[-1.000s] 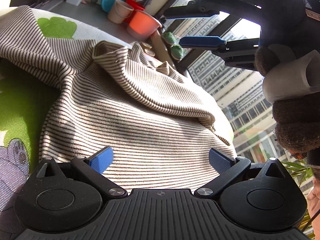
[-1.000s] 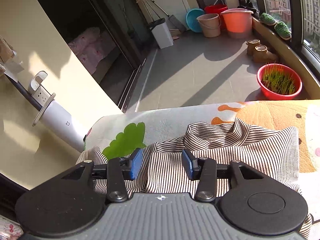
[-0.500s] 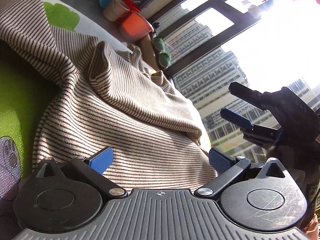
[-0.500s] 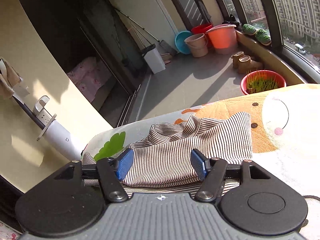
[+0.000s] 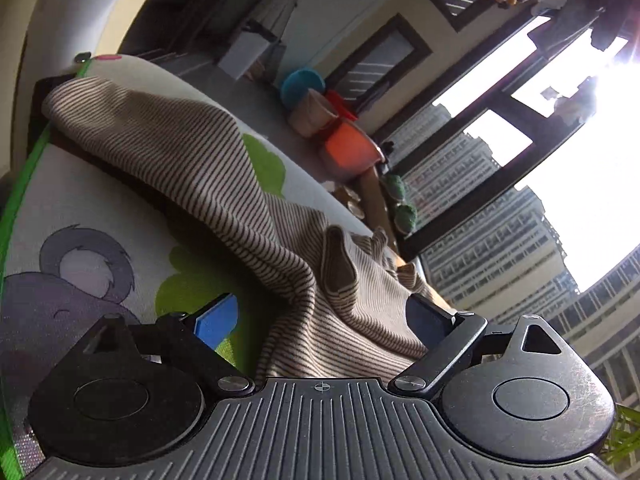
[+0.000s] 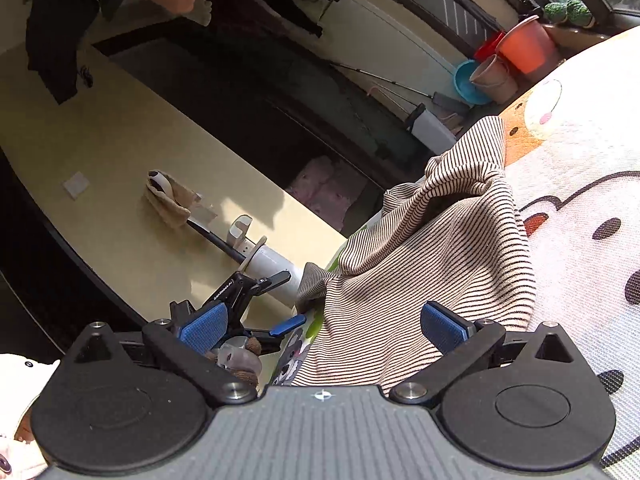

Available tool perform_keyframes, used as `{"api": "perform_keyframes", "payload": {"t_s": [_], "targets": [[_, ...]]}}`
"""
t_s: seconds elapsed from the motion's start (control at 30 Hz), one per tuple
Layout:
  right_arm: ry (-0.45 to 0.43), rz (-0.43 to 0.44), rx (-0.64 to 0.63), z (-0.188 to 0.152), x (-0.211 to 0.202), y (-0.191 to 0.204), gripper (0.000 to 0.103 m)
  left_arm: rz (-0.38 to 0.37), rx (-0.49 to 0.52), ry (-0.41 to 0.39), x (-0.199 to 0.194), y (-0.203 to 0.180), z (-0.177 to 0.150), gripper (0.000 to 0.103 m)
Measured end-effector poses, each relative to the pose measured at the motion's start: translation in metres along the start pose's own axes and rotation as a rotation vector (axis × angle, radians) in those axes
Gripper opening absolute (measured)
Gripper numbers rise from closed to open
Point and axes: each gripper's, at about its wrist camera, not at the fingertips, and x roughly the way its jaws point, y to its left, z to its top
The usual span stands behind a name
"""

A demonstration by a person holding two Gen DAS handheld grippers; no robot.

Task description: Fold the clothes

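A brown-and-cream striped garment (image 5: 224,168) lies rumpled on a cartoon-print mat (image 5: 80,200). My left gripper (image 5: 320,320) is open, its blue pads on either side of the garment's near folds without pinching them. In the right wrist view the same garment (image 6: 420,264) drapes over the mat (image 6: 580,184). My right gripper (image 6: 324,326) is open wide with the garment's near edge between its pads. The left gripper (image 6: 256,304) shows beyond it at the mat's left edge, also open.
Orange (image 5: 348,148), tan and blue buckets stand on the floor by the window. A white cylinder appliance (image 6: 272,268) stands against the cream wall beside the mat's left edge. Tall windows run along the right side.
Both grippers have tilted and swung. The right gripper has opened wider and come closer to the garment. The left gripper has moved left, so more of the mat and sleeve shows.
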Motion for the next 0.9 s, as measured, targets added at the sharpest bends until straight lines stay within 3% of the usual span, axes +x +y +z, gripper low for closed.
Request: {"api": "perform_keyframes", "payload": {"t_s": [0.2, 0.4, 0.67, 0.7, 0.73, 0.77, 0.8, 0.9], "targets": [[0.022, 0.098, 0.015, -0.008, 0.003, -0.016, 0.103, 0.062, -0.404, -0.086, -0.012, 0.07, 0.069, 0.092], [0.083, 0.145, 0.014, -0.01, 0.014, -0.022, 0.103, 0.206, -0.468, -0.188, 0.007, 0.087, 0.091, 0.086], [0.133, 0.132, -0.058, -0.028, 0.004, -0.005, 0.103, 0.413, -0.445, -0.2, 0.056, 0.087, 0.097, 0.088], [0.132, 0.132, -0.057, -0.028, 0.004, -0.006, 0.103, 0.424, -0.429, -0.219, 0.057, 0.083, 0.097, 0.078], [0.132, 0.132, -0.056, -0.028, 0.004, -0.006, 0.103, 0.432, -0.412, -0.237, 0.057, 0.08, 0.096, 0.054], [0.131, 0.133, -0.055, -0.028, 0.003, -0.006, 0.103, 0.427, -0.396, -0.242, 0.053, 0.075, 0.098, 0.042], [0.13, 0.133, -0.054, -0.028, 0.003, -0.006, 0.103, 0.42, -0.379, -0.244, 0.048, 0.07, 0.1, 0.02], [0.129, 0.136, -0.055, -0.03, 0.002, -0.004, 0.103, 0.398, -0.33, -0.251, 0.034, 0.054, 0.106, 0.011]]}}
